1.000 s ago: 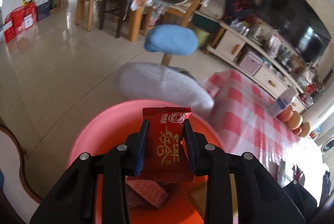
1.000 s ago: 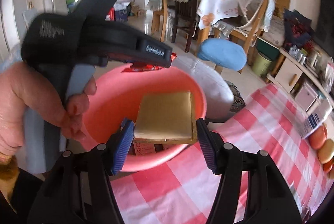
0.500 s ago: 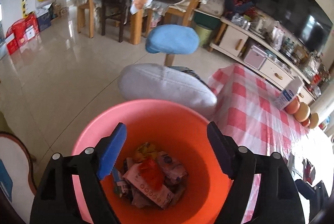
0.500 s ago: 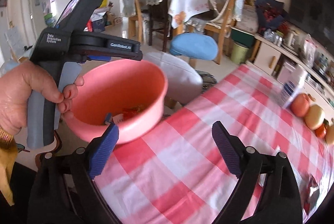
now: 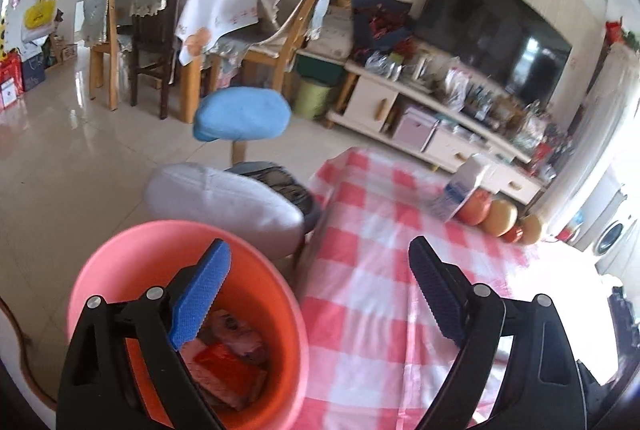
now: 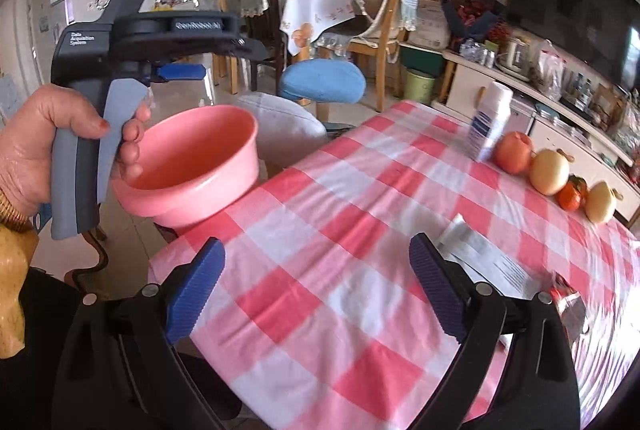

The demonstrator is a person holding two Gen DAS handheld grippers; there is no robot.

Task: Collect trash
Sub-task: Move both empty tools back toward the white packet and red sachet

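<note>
Your left gripper has just been opening and now stands wide apart, nothing between; the red wrapper it held before now lies inside the pink basin. Your right gripper, also just opened and empty, has left the basin and is now over the checked counter beside it.

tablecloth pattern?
Pink-and-white checked cloth tablecloth, clearest in the right wrist view.

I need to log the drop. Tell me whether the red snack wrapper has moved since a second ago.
Yes. The red snack wrapper was clamped above the round pink plastic basin; it now lies down inside it. The left gripper, jaws just opened, is empty.
</note>
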